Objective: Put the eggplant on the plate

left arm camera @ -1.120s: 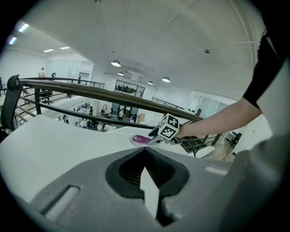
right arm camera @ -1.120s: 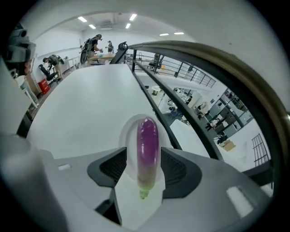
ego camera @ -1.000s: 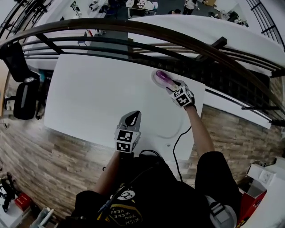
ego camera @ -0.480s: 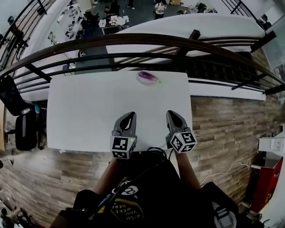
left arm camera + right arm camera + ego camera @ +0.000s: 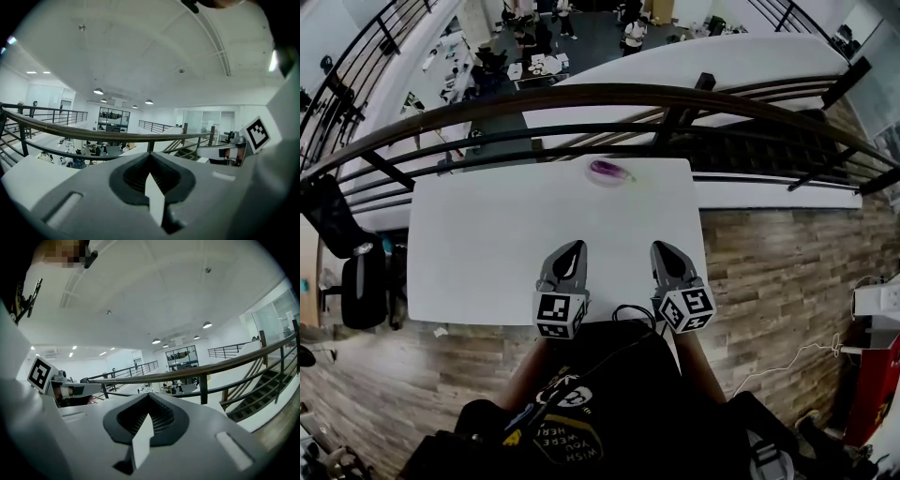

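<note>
White table fills the middle of the head view, its near edge close against the person's body, with a black cable looping at that edge between the two tools. What could go wrong from here seems slight and lies mostly at the far side: the plate sits close to the table's far edge, just before the railing and the open floor below. A careless reach back toward it could nudge plate and load over that edge, and the rounded vegetable would probably roll if the plate were tipped. Nearer in, the loose cable might snag a tool that swings low. The left gripper hangs over the near part of the table with its jaws pressed together and nothing between them; its own view shows the tips meeting with only the railing beyond. The right gripper, beside it and level with it, is likewise closed tight and empty. Well apart from both, the purple eggplant lies on the pale plate, so the placing looks complete.
</note>
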### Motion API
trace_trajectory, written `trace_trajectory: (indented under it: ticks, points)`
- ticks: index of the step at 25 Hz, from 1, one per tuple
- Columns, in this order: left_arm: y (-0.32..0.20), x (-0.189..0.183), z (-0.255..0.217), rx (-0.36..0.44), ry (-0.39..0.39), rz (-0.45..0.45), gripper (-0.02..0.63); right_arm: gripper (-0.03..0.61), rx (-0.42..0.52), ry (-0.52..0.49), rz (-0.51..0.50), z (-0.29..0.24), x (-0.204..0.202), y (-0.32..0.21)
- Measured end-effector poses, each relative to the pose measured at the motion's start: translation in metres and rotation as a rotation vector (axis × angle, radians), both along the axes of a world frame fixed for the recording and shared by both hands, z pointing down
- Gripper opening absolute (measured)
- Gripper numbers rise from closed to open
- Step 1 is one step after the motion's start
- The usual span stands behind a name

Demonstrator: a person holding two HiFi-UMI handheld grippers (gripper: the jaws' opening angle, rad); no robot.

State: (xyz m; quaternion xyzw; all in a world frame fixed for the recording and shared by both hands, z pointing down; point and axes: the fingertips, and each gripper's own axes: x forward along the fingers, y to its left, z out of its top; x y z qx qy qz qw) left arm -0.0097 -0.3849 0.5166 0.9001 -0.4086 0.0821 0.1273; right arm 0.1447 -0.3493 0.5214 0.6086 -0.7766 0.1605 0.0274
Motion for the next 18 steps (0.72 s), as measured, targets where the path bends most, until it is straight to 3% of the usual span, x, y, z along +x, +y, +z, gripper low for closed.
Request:
trace_trajectory:
  ticks: [18]
  points:
    - [-0.015, 0.016, -0.006, 0.036, -0.015, 0.002, 0.005, 0.0, 0.034, -0.029, -0.062, -0.007, -0.001, -0.011]
